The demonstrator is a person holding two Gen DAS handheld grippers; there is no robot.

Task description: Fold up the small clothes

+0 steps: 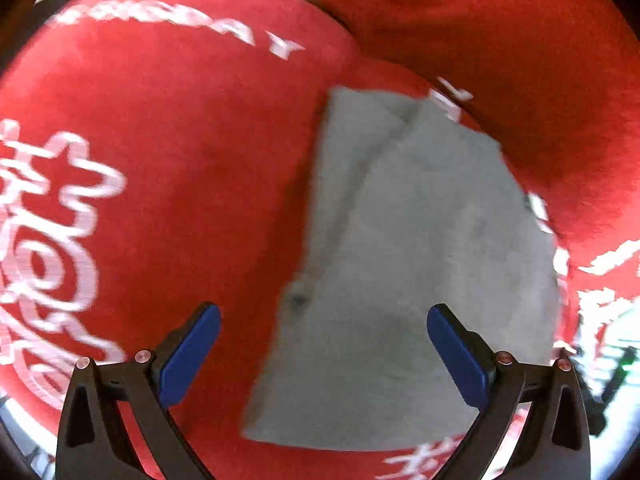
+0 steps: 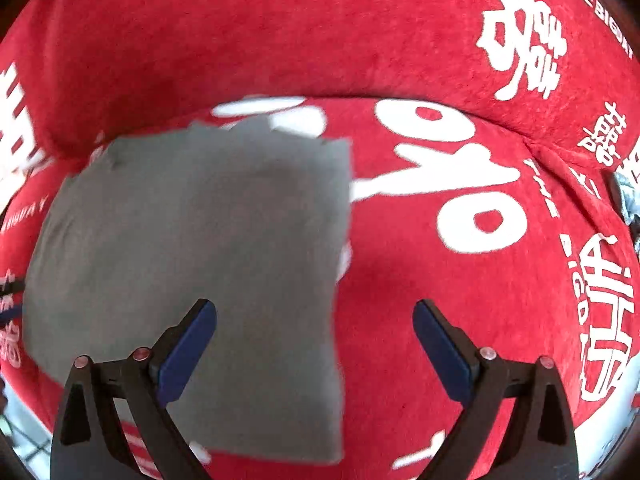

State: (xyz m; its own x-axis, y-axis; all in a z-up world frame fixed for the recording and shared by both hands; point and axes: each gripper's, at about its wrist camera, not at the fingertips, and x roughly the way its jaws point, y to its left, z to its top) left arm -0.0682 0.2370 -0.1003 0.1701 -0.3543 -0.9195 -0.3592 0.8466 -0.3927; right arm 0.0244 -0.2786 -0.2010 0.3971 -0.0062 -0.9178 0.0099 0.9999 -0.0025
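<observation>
A folded grey garment point(image 1: 404, 264) lies flat on a red seat cushion point(image 1: 180, 200) with white lettering. In the left wrist view my left gripper point(image 1: 323, 354) is open and empty above the garment's near left part, and its right blue pad point(image 1: 456, 356) is over the cloth. The garment also shows in the right wrist view point(image 2: 200, 264), where a fold runs along its far edge. My right gripper point(image 2: 314, 350) is open and empty over the garment's right edge, with its left blue pad point(image 2: 186, 352) above the cloth and its right pad over the red cushion.
The red sofa backrest point(image 2: 280, 32) rises behind the seat point(image 2: 440, 288). A red armrest or cushion point(image 1: 520, 60) stands at the upper right in the left wrist view. A grey object point(image 2: 624, 196) sits at the seat's right edge.
</observation>
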